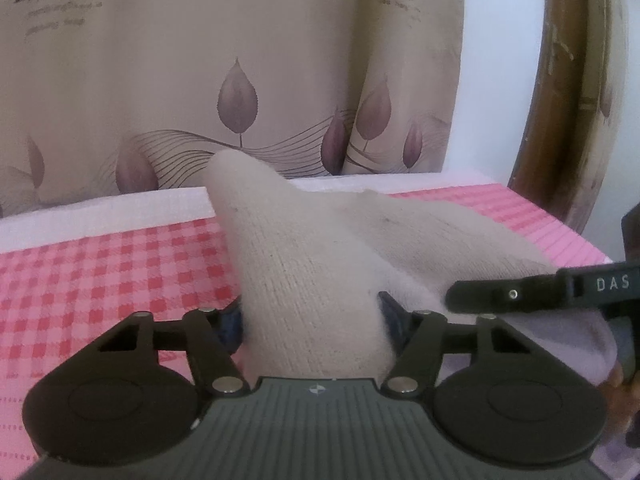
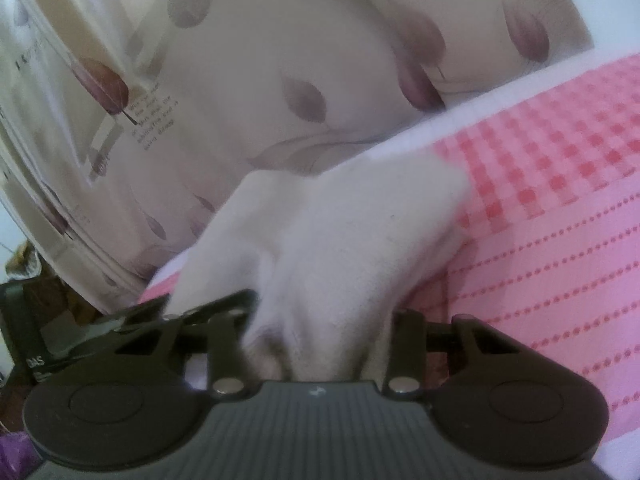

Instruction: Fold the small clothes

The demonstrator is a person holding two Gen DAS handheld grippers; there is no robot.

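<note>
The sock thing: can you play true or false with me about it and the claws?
1. The knitted cloth is cream-coloured. True.
2. It lies on a blue striped cover. False: the cover is pink and red checked.
3. The left claw has cloth between its fingers. True.
4. The right claw is empty. False: the cloth fills it too.
5. The curtain behind has leaf pictures. True.
</note>
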